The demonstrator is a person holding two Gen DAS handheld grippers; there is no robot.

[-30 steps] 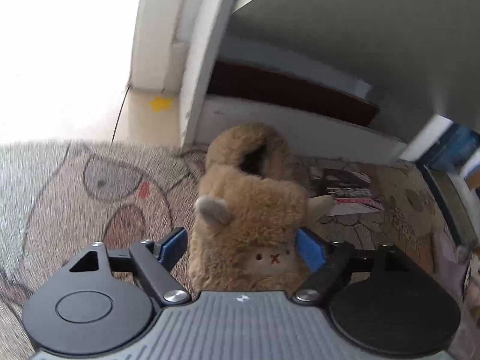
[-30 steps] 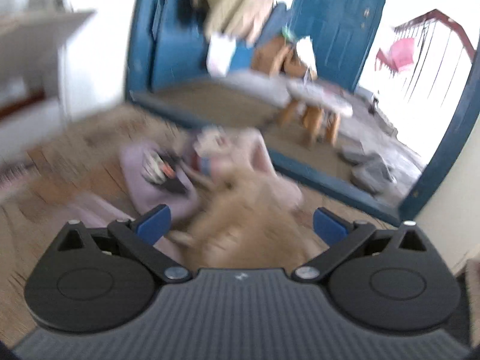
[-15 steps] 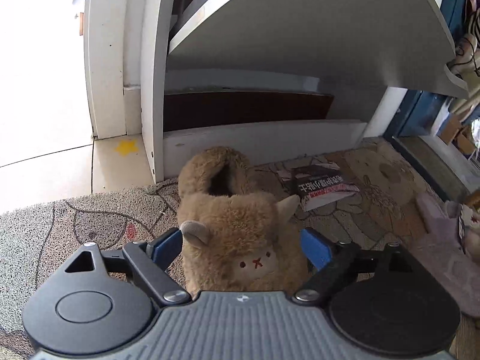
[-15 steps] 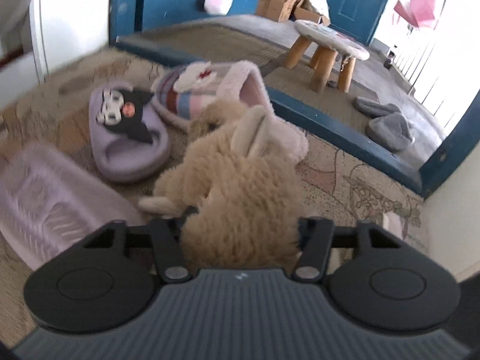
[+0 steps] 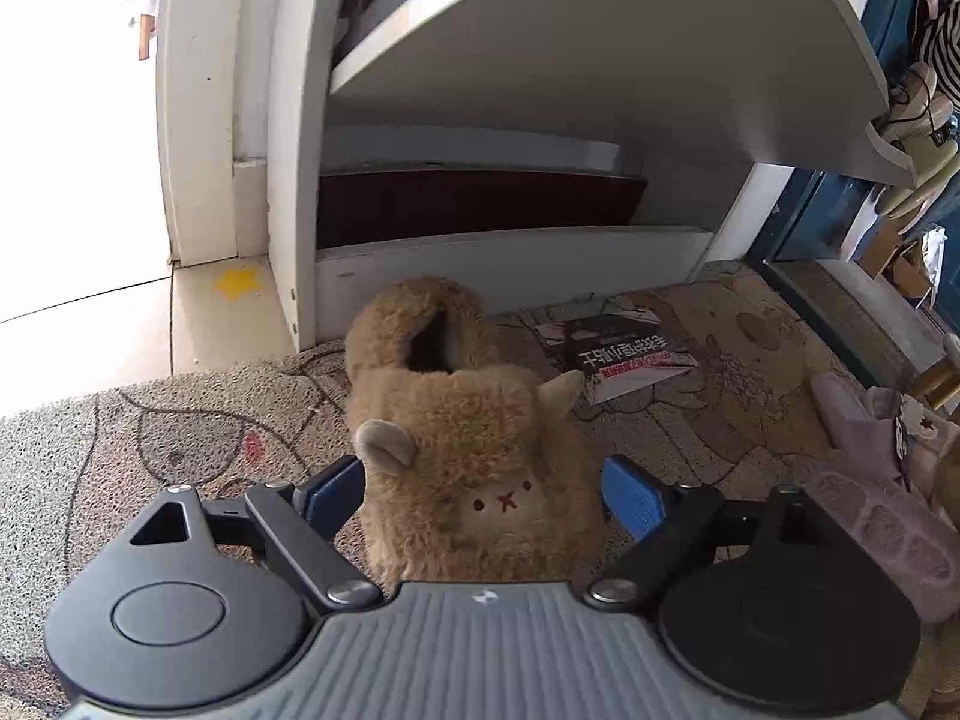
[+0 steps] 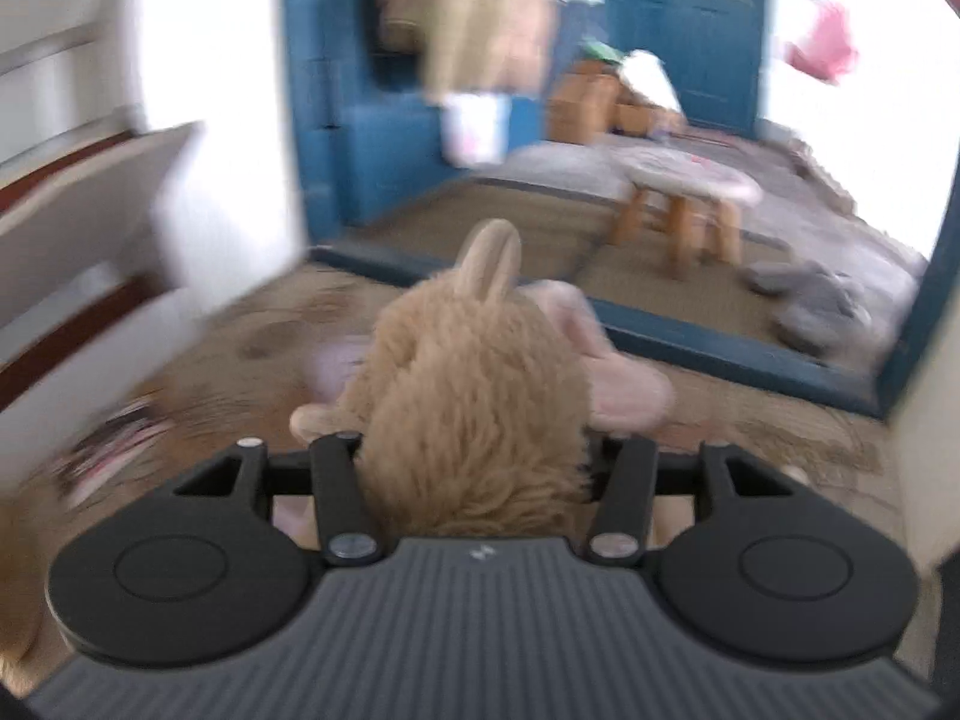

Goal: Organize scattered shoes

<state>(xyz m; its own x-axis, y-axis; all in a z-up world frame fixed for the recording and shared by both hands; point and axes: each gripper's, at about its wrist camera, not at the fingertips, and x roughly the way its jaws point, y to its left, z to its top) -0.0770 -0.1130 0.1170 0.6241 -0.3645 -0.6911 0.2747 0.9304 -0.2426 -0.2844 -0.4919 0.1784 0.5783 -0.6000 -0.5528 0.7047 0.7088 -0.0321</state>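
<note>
A fuzzy tan animal slipper [image 5: 474,456] with ears and a stitched face stands on the patterned mat in front of a white shoe rack [image 5: 516,252]. My left gripper [image 5: 483,492] is open, its blue pads on either side of the slipper's toe with gaps showing. My right gripper [image 6: 474,450] is shut on the matching tan slipper [image 6: 474,396] and holds it above the mat; that view is motion-blurred. A pink slipper [image 6: 624,384] lies behind it.
A book [image 5: 624,354] lies on the mat by the rack. Lilac slippers [image 5: 870,504] lie at the right. A blue door frame [image 6: 720,348], a wooden stool [image 6: 684,204] and grey slippers [image 6: 810,300] stand beyond the mat.
My right gripper closed on the second tan slipper, lifted it and is swinging left towards the rack. My left gripper stayed open around the first slipper, drawing back slightly.
</note>
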